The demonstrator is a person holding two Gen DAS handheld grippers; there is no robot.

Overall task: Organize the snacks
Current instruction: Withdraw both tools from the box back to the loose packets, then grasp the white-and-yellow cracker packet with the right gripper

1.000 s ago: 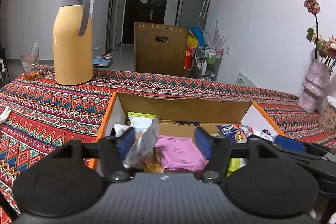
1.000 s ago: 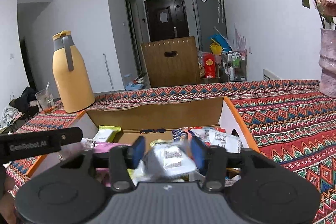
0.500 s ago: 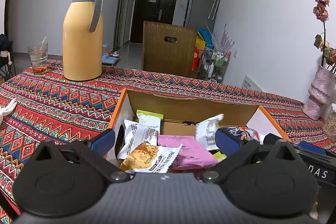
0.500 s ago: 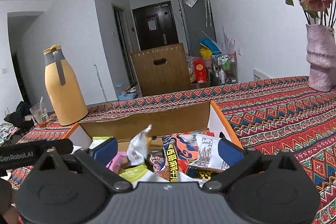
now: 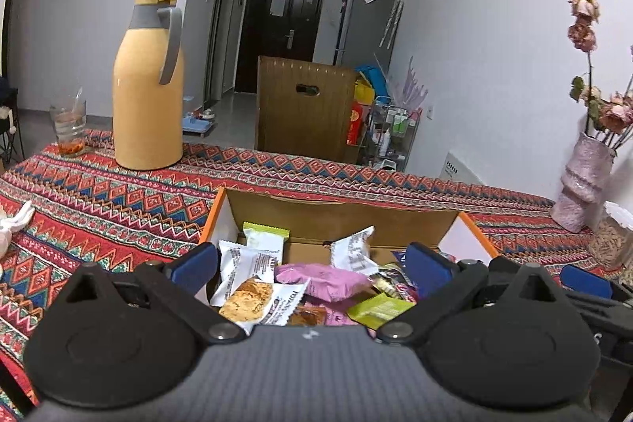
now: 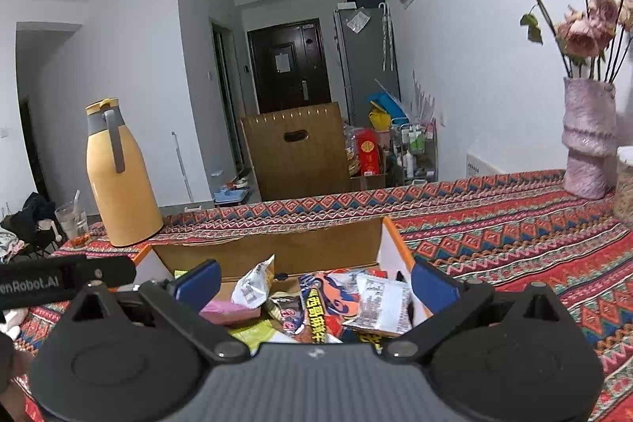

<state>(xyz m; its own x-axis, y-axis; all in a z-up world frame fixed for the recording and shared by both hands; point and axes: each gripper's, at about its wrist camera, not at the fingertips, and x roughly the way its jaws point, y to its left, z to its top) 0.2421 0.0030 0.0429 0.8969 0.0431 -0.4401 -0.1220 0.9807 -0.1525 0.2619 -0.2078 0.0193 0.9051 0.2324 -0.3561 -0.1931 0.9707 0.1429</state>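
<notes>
Both grippers, left gripper (image 5: 312,265) and right gripper (image 6: 314,283), just spread wide, nothing pinched. Snacks (image 5: 316,279) lie heaped right below me in the cardboard box (image 5: 336,216). That upright white packet (image 6: 255,281) further ahead might topple if I dip in carelessly.

Both wrist views face down-forward — sharing the snack box (image 5: 340,214) close.

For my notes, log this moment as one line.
left hand-held gripper: open, empty | right hand-held gripper: open, empty | snacks: in box
</notes>
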